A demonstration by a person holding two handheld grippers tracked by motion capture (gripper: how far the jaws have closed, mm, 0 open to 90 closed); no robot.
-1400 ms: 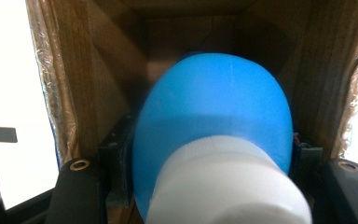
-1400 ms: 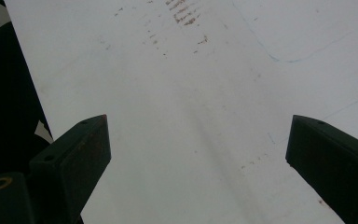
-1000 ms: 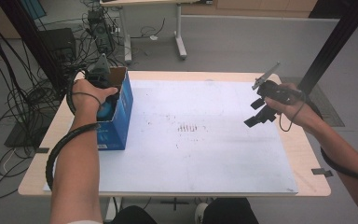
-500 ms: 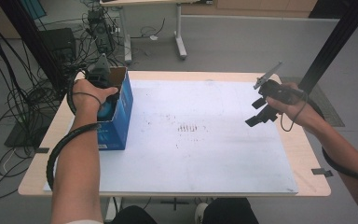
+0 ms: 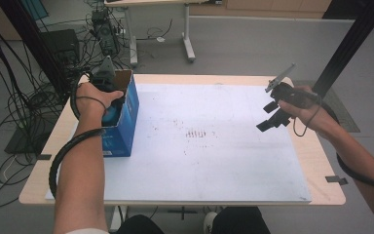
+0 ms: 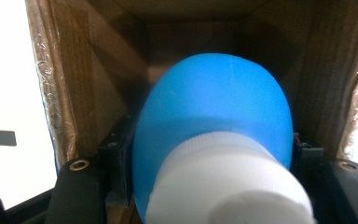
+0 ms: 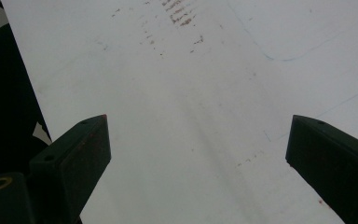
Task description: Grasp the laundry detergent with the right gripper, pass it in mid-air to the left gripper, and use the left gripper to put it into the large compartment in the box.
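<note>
The left gripper (image 6: 212, 186) is down inside the blue box (image 5: 126, 122) at the left side of the surface (image 5: 214, 165). Its jaws squeeze a blue bottle (image 6: 214, 116) with a white cap (image 6: 228, 186). The right gripper (image 7: 198, 154) hangs above the white sheet (image 7: 191, 93), jaws wide apart, holding nothing.
</note>
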